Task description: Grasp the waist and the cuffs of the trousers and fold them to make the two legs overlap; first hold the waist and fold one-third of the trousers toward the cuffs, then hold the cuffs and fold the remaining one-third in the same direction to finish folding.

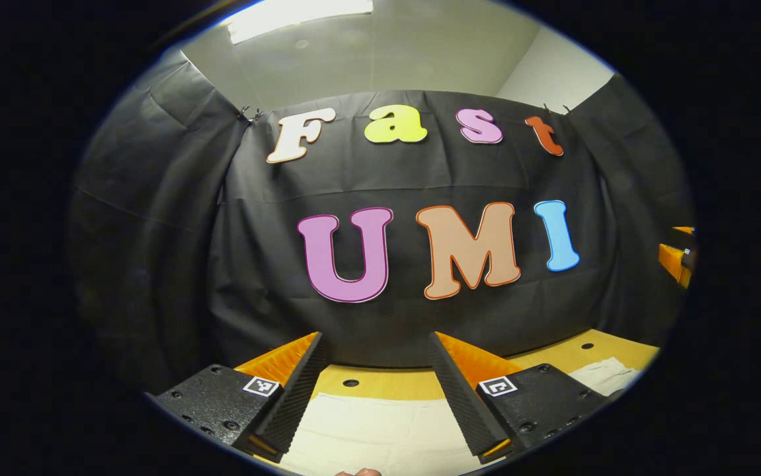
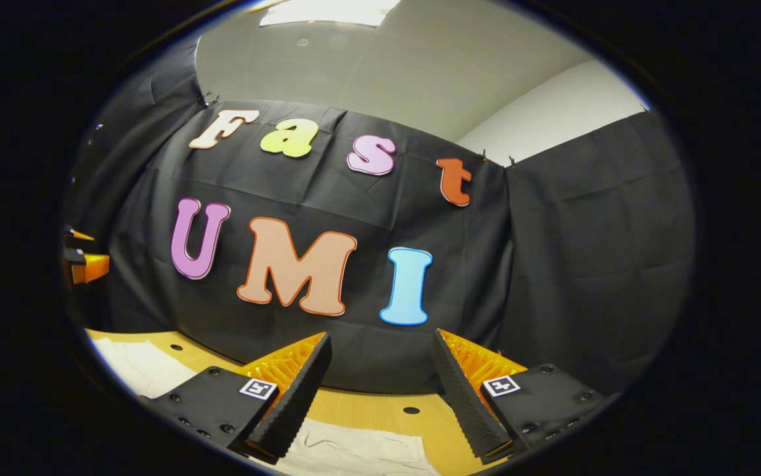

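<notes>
1. While both cameras look mostly at the booth wall, the pale trousers (image 1: 380, 430) lie flat on the desk (image 1: 413, 383) below and ahead of the left gripper (image 1: 377, 390), whose fingers (image 1: 297, 390) stand wide apart with nothing between them
2. In the right gripper view the trousers (image 2: 354, 453) lie under the right gripper (image 2: 380, 390), and more pale cloth runs off to the lower left; its fingers (image 2: 466, 393) are likewise spread and hold nothing
3. Both grippers hover above the cloth, clear of it, so the coming move is a descent: each must tip down and forward to reach the fabric
4. The trousers seem to lie with their long axis across the desk, from one gripper to the other, though too little cloth shows to be sure, and I cannot tell which end is the waist
5. Judged from this, each gripper is nearer its own end, and the first fold is not yet begun
</notes>
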{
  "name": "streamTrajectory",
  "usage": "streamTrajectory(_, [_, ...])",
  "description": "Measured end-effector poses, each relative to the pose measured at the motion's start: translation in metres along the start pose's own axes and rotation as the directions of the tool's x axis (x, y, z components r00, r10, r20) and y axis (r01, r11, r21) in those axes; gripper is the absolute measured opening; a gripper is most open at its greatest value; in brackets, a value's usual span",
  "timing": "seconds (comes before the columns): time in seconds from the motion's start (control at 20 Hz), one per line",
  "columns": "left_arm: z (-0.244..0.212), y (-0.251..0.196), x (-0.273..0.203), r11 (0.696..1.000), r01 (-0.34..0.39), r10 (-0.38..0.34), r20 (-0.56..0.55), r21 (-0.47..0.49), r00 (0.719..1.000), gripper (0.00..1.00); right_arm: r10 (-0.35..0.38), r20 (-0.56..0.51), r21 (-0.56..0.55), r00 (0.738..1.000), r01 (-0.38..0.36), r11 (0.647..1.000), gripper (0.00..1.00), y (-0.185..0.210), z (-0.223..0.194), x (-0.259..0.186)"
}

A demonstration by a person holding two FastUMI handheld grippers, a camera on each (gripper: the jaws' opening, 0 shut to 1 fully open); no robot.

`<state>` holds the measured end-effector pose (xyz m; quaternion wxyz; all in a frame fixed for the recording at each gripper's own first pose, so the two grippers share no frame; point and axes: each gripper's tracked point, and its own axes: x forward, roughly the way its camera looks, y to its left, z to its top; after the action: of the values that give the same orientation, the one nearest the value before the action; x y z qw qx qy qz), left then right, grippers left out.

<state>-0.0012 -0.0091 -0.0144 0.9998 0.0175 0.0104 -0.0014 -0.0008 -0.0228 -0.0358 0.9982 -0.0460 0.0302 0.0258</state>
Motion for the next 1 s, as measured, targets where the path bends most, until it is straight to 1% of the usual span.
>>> streamTrajectory(0.15, [-0.001,-0.003,0.001,1.000,0.003,-0.003,-0.002,0.003,1.000,0.93,0.039,-0.028,-0.124,0.999,-0.042,0.991,0.97,-0.006,-0.019,-0.003])
streamTrajectory(0.25, [-0.003,-0.007,0.004,1.000,0.006,-0.006,-0.004,0.002,1.000,0.93,0.072,-0.049,-0.160,0.996,-0.079,0.984,0.97,-0.005,-0.032,-0.009])
streamTrajectory(0.4, [-0.005,-0.014,0.005,1.000,0.014,-0.014,-0.009,0.004,1.000,0.93,0.088,-0.107,-0.204,0.990,-0.109,0.973,0.97,-0.014,-0.059,-0.017])
streamTrajectory(0.55, [-0.009,-0.021,0.008,1.000,0.020,-0.020,-0.010,0.008,1.000,0.93,0.111,-0.152,-0.273,0.982,-0.150,0.950,0.97,-0.019,-0.080,-0.024])
streamTrajectory(0.65, [-0.011,-0.023,0.009,1.000,0.018,-0.018,-0.014,0.004,1.000,0.93,0.126,-0.181,-0.343,0.976,-0.182,0.922,0.97,-0.023,-0.096,-0.031])
streamTrajectory(0.8, [-0.013,-0.026,0.012,1.000,0.013,-0.013,-0.018,-0.013,1.000,0.93,0.164,-0.250,-0.420,0.954,-0.259,0.870,0.98,-0.021,-0.128,-0.044])
streamTrajectory(0.9, [-0.015,-0.028,0.013,1.000,0.011,-0.011,-0.018,-0.011,1.000,0.94,0.184,-0.291,-0.471,0.939,-0.308,0.827,0.97,-0.019,-0.148,-0.051])
streamTrajectory(0.95, [-0.016,-0.029,0.015,1.000,0.011,-0.011,-0.020,-0.009,1.000,0.92,0.195,-0.313,-0.494,0.930,-0.335,0.802,0.98,-0.018,-0.157,-0.056])
streamTrajectory(1.0, [-0.016,-0.030,0.015,1.000,0.011,-0.011,-0.021,-0.007,1.000,0.93,0.207,-0.332,-0.518,0.920,-0.362,0.775,0.98,-0.018,-0.168,-0.063])
